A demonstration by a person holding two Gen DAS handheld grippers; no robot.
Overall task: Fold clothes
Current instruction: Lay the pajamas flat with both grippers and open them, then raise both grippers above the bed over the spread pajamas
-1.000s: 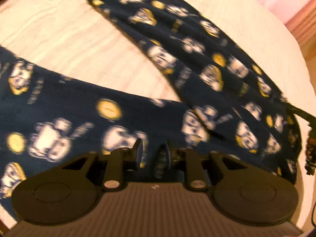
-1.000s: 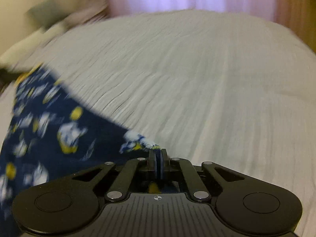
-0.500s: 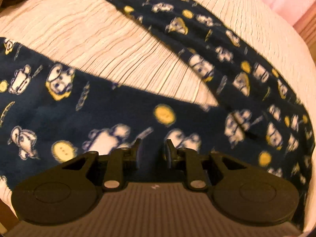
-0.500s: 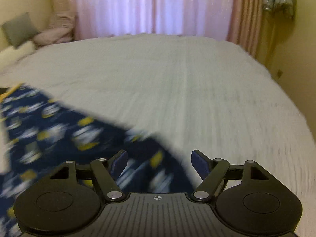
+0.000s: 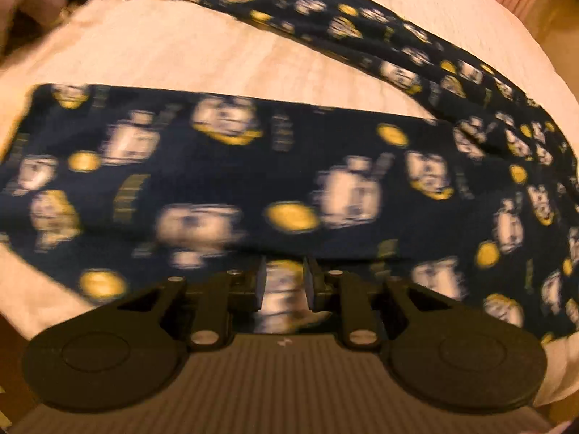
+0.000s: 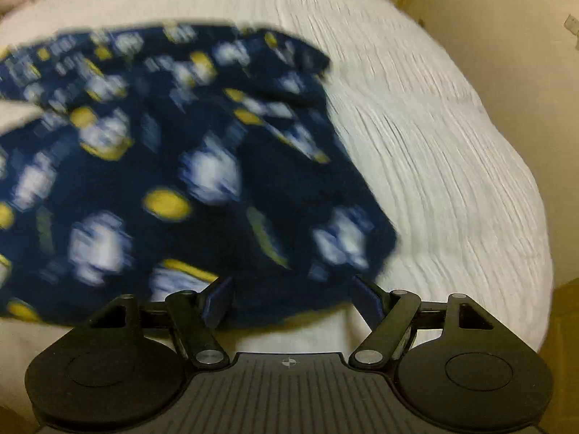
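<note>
1. The left gripper (image 5: 284,282) has its jaws a small way apart, with printed cloth showing in the gap between them. Whether the pads press on that cloth I cannot tell.
2. The right gripper (image 6: 291,298) has its jaws spread wide. It holds nothing, and the near hem of the cloth lies just beyond its tips.
3. The trousers (image 5: 224,181) lie spread on the bed (image 5: 188,54). In the left wrist view one leg runs across from left to right just past the gripper, and the other leg slants off toward the far left. The two meet at the right.
4. In the right wrist view the trousers (image 6: 202,166) fill the left and middle, with bare bed cover to the right.
5. The cloth is dark navy with white figures and yellow dots. Both views are blurred.
</note>
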